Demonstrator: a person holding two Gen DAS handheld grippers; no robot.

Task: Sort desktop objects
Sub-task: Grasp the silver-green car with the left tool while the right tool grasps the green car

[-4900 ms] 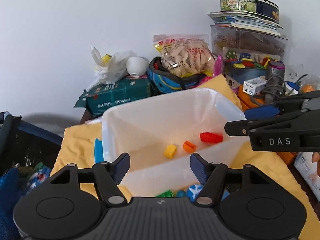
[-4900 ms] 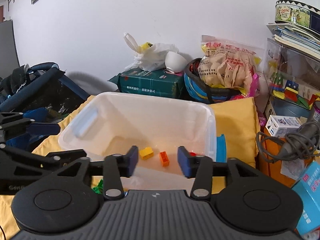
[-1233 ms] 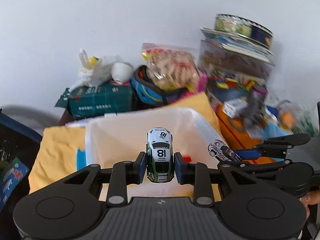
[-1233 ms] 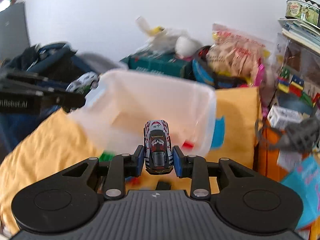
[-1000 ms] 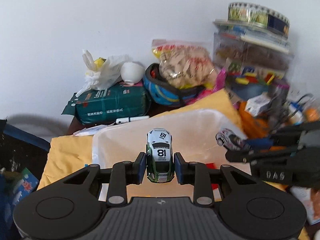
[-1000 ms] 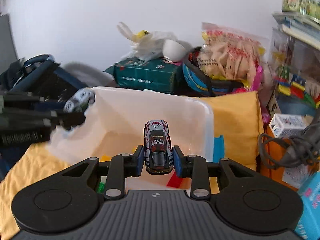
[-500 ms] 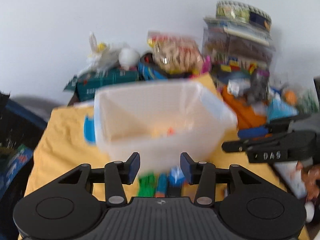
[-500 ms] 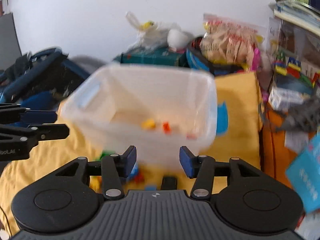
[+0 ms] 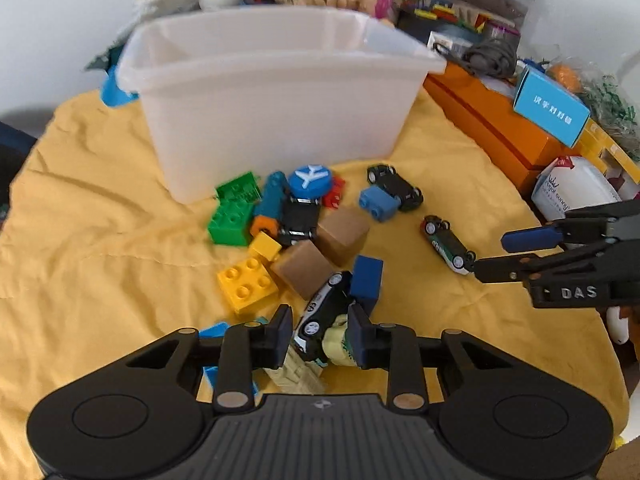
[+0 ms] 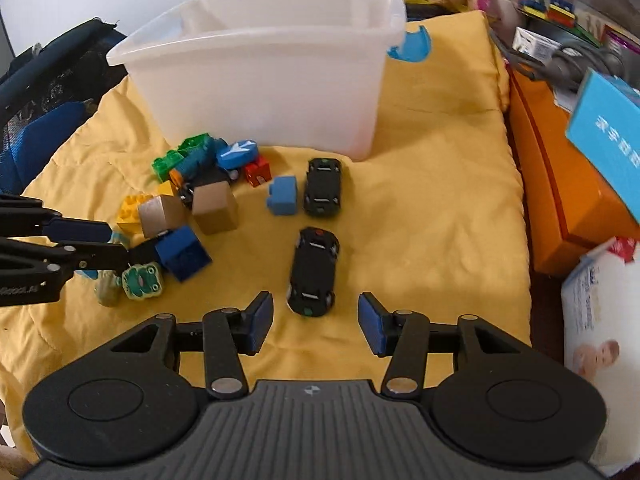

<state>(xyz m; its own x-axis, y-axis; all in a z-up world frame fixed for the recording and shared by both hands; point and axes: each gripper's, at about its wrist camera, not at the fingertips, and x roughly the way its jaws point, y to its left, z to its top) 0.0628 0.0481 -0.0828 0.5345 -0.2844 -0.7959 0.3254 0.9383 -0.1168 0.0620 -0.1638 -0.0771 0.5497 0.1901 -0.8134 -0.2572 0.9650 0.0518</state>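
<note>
Your left gripper [image 9: 319, 334] hangs open astride a black-and-white toy car [image 9: 322, 312] lying tilted between its pads. Your right gripper [image 10: 315, 326] stands open just behind an overturned black toy car [image 10: 314, 270] on the yellow cloth [image 10: 432, 208]; the white bin [image 10: 264, 64] sits beyond.

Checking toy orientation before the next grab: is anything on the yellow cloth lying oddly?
Yes. Two toy cars and lie upside down, undersides and wheels showing, just ahead of the open right gripper. Another car lies tilted between the left gripper fingers, leaning on a dark blue block.
</note>
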